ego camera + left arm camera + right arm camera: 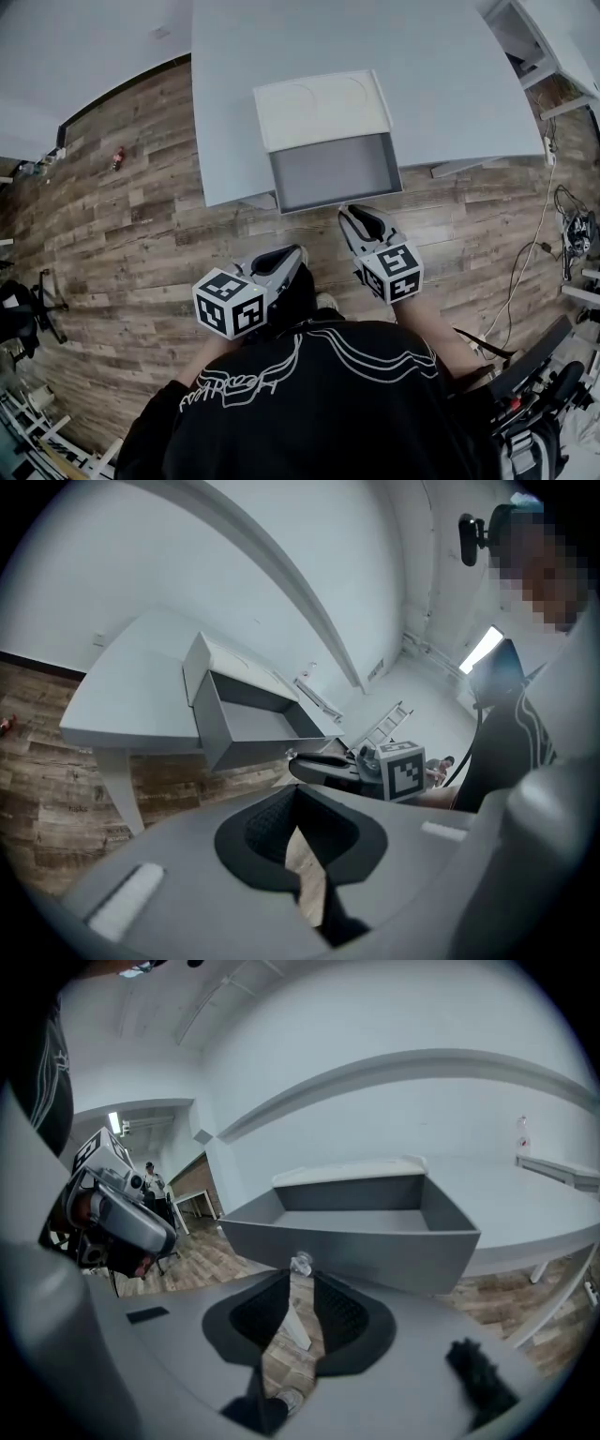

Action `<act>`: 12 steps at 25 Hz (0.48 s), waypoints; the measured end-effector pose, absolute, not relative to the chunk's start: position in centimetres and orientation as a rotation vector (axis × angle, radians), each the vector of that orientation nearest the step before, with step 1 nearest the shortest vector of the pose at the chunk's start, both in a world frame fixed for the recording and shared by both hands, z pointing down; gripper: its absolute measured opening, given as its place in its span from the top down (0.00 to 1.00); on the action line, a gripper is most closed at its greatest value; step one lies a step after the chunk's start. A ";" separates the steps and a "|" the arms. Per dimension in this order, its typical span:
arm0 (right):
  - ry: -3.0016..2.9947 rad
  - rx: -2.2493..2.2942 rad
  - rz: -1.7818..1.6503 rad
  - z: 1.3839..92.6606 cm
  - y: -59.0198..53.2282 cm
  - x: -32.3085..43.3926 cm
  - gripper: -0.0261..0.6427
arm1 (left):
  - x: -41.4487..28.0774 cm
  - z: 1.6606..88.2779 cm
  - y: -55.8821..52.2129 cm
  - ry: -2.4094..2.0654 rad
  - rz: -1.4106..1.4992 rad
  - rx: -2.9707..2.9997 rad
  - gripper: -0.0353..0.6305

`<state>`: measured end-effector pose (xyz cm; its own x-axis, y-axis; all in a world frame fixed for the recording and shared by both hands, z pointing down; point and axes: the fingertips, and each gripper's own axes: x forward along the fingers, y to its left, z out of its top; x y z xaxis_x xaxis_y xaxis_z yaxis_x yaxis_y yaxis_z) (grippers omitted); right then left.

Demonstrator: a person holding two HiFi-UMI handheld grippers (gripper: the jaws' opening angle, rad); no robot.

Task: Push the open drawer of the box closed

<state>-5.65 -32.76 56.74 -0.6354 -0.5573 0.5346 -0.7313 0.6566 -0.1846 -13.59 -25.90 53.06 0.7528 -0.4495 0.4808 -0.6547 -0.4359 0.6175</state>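
My right gripper (364, 217), jaws slightly apart and empty, is at the drawer (335, 173) knob (301, 1263) -- I'd push the front squarely toward the box (323, 111).

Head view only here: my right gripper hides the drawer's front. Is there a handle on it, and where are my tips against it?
Observer: The right gripper view shows a small clear knob on the drawer front, just ahead of the right gripper tips and in line with their gap. I cannot confirm contact.
Operator: Jaws open or shut?
Observer: Narrowly apart, with only floor between them and nothing gripped.
Operator: And the left one?
Observer: The left gripper is also slightly open and empty. The drawer sits up and to the left of its aim.
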 end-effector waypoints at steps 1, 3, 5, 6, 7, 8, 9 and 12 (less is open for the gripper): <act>-2.437 1.008 0.545 56.8 -32.9 -5.7 0.86 | -13.5 53.2 -25.8 -0.819 0.324 2.108 0.94; -2.430 1.010 0.540 57.0 -33.0 -5.9 0.86 | -13.4 53.5 -25.7 -0.804 0.356 2.118 0.94; -2.429 1.024 0.536 56.9 -33.2 -6.0 0.86 | -13.3 53.7 -25.6 -0.790 0.359 2.113 0.94; -2.431 1.032 0.537 56.9 -33.2 -6.1 0.86 | -13.3 53.7 -25.6 -0.785 0.359 2.110 0.94; -2.432 1.040 0.540 56.9 -33.2 -6.1 0.86 | -13.2 53.8 -25.5 -0.781 0.362 2.109 0.94; -2.433 1.046 0.548 56.9 -33.2 -6.0 0.86 | -13.2 53.9 -25.5 -0.777 0.366 2.109 0.94; -2.433 1.050 0.561 56.9 -33.2 -6.0 0.86 | -13.2 54.1 -25.5 -0.774 0.370 2.108 0.94; -2.434 1.045 0.593 56.8 -33.2 -6.1 0.86 | -13.4 54.3 -25.8 -0.772 0.372 2.101 0.94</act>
